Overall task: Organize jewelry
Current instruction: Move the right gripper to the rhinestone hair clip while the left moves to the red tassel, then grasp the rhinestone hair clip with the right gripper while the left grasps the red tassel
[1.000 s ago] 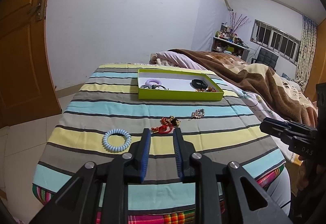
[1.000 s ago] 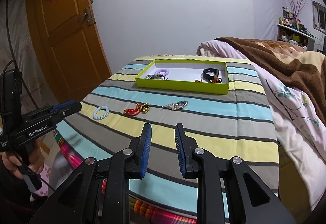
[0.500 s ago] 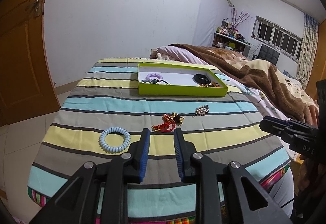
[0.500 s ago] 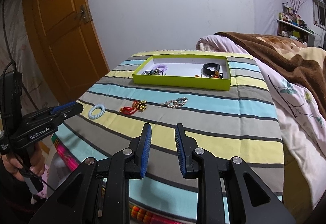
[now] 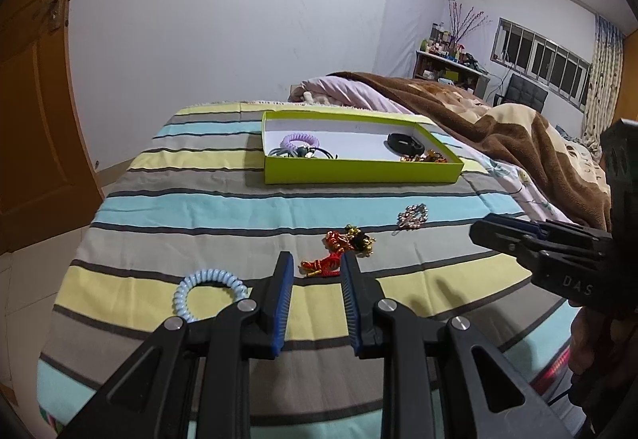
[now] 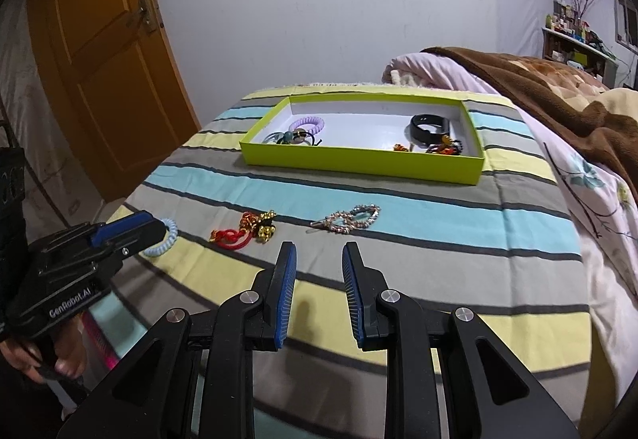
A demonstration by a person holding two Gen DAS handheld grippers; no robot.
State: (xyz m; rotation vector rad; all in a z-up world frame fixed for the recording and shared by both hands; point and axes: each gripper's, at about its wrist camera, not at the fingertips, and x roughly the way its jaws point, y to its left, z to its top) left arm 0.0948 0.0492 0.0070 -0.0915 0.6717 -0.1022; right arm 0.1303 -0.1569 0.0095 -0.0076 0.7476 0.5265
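A lime green box (image 5: 359, 171) (image 6: 359, 164) sits at the far side of the striped cloth and holds a purple coil tie (image 5: 300, 140), a black band (image 5: 403, 142) and small charms. On the cloth lie a light blue coil tie (image 5: 209, 291) (image 6: 169, 239), a red and gold charm (image 5: 339, 251) (image 6: 247, 229) and a beaded hair clip (image 5: 412, 216) (image 6: 349, 219). My left gripper (image 5: 317, 267) is open and empty, just short of the red charm. My right gripper (image 6: 319, 259) is open and empty, short of the hair clip.
The cloth (image 5: 199, 207) covers a table that drops off at the left and near edges. A bed with a brown blanket (image 5: 498, 128) lies to the right. An orange door (image 6: 99, 72) stands at the left. Each gripper shows in the other's view.
Both grippers have moved forward and lower toward the loose items on the cloth. Their jaws stay open. Nothing on the cloth has moved.
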